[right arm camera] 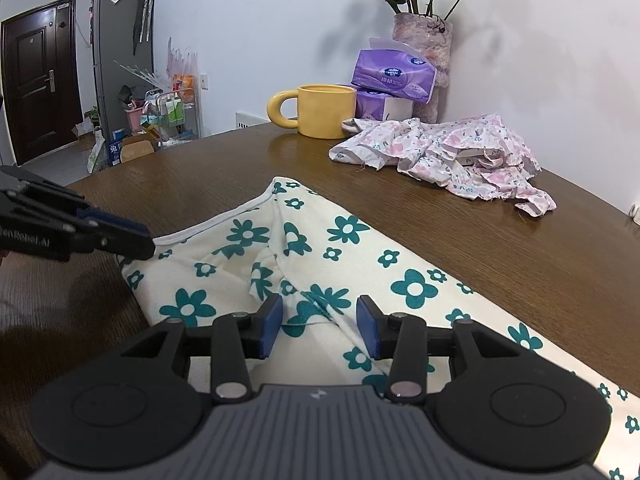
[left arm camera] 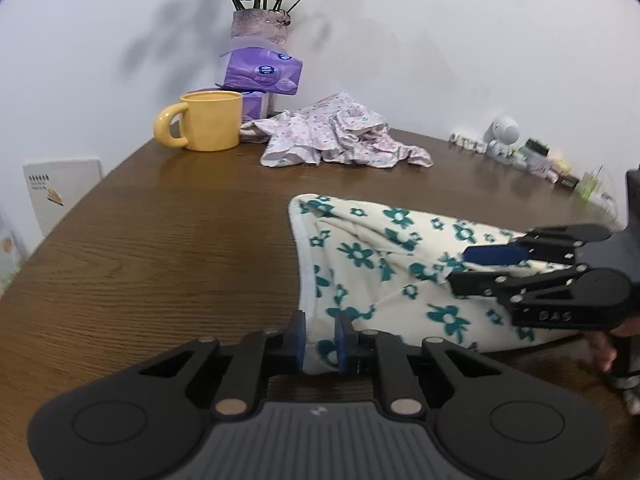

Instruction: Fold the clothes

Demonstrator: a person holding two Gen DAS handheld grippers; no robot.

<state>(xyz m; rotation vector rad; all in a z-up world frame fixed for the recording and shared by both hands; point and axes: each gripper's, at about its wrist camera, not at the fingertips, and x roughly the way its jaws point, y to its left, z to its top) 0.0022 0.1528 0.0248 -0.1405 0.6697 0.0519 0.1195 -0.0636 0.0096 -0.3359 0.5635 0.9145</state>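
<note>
Your left gripper (left arm camera: 322,338) pinches the floral garment's (left arm camera: 384,264) hemmed edge on the counter (left arm camera: 160,248), right gripper (right arm camera: 318,326) spread above its middle, long axis running toward your right.

Both grippers are matte black plastic, each with two round discs flanking a ribbed grey panel with a small pale logo at twelve o'clock. Silver pins join the linkage bars, and the left gripper (left arm camera: 322,342) and right gripper (right arm camera: 318,326) carry blue finger pads (right arm camera: 270,324). Raised lettering marks their side faces.
</note>
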